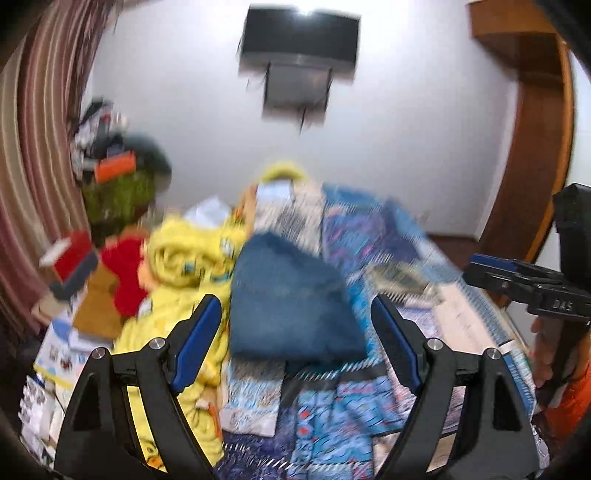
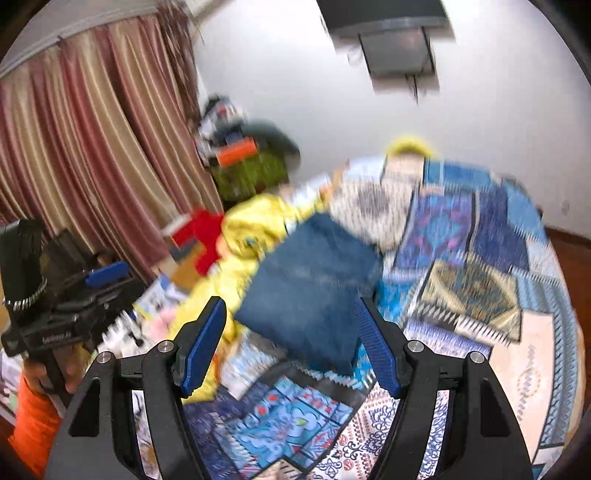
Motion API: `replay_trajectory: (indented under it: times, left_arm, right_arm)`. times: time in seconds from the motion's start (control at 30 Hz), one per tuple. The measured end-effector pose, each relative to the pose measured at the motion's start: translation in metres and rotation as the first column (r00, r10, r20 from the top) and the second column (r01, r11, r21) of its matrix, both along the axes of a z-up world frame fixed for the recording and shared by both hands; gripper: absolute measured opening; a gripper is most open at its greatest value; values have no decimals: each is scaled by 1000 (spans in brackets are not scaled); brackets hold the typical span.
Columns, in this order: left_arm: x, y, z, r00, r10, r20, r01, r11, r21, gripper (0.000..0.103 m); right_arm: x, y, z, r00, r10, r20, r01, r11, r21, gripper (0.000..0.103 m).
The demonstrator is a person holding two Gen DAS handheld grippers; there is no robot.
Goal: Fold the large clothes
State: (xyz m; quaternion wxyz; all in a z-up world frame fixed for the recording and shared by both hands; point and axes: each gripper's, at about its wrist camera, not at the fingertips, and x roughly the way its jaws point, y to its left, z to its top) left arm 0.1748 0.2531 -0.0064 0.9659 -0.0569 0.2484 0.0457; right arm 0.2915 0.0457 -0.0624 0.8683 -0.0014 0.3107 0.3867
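Left gripper (image 1: 295, 325) and right gripper (image 2: 291, 341), blue-padded: jaws wide, nothing gripped. Beyond: folded dark-blue denim garment (image 1: 291, 295) lying on patchwork-quilt bed (image 2: 480, 258), nr its left edge, beside crumpled yellow cloth (image 1: 184, 258). Far: white wall w/ mounted black TV (image 1: 299, 37).

Both views motion-blurred. Dark wall unit (image 2: 388, 22) cut off at top edge; clutter pile (image 1: 110, 147) by curtain (image 1: 40, 147) unreadable.

A home bedroom, seemingly: a bed (image 2: 498, 266) under a patchwork quilt, striped curtains (image 2: 92, 129), a wall-mounted TV (image 1: 299, 37), and heaped clutter (image 1: 110, 166).
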Motion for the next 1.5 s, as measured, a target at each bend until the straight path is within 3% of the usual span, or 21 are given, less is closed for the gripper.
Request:
replay_trajectory:
  times: [0.13, 0.27, 0.47, 0.53, 0.67, 0.77, 0.9, 1.0, 1.5]
  left_arm:
    - [-44, -29, 36, 986, -7, 164, 1, 999, 39, 83]
    - [-86, -61, 52, 955, 17, 297, -43, 996, 81, 83]
    - [-125, -91, 51, 923, 42, 383, -93, 989, 115, 83]
    - [-135, -98, 48, 916, 54, 397, -110, 987, 121, 83]
    - [-145, -106, 46, 905, 75, 419, -136, 984, 117, 102]
    - [-149, -107, 45, 905, 84, 417, -142, 984, 111, 102]
    - [-151, -104, 44, 906, 99, 412, -154, 983, 103, 102]
    - [-152, -108, 44, 906, 106, 410, -160, 982, 101, 103]
    - [-150, -113, 37, 914, 101, 393, -158, 981, 114, 103]
  right_arm:
    - [-48, -20, 39, 991, -14, 134, 0, 995, 105, 69]
    - [-91, -35, 59, 969, -51, 243, 8, 985, 174, 69]
    - [-137, -45, 63, 931, -113, 347, 41, 977, 208, 70]
    - [-145, -46, 60, 924, -130, 360, 54, 976, 211, 72]
    - [-152, -45, 56, 901, -174, 397, 101, 975, 199, 83]
    - [-155, -43, 59, 888, -189, 418, 121, 975, 184, 85]
    - [-161, -46, 59, 875, -210, 437, 147, 974, 175, 103]
    - [-164, -48, 58, 863, -224, 453, 160, 972, 174, 103]
    - [-164, -49, 53, 870, -224, 440, 172, 973, 155, 103]
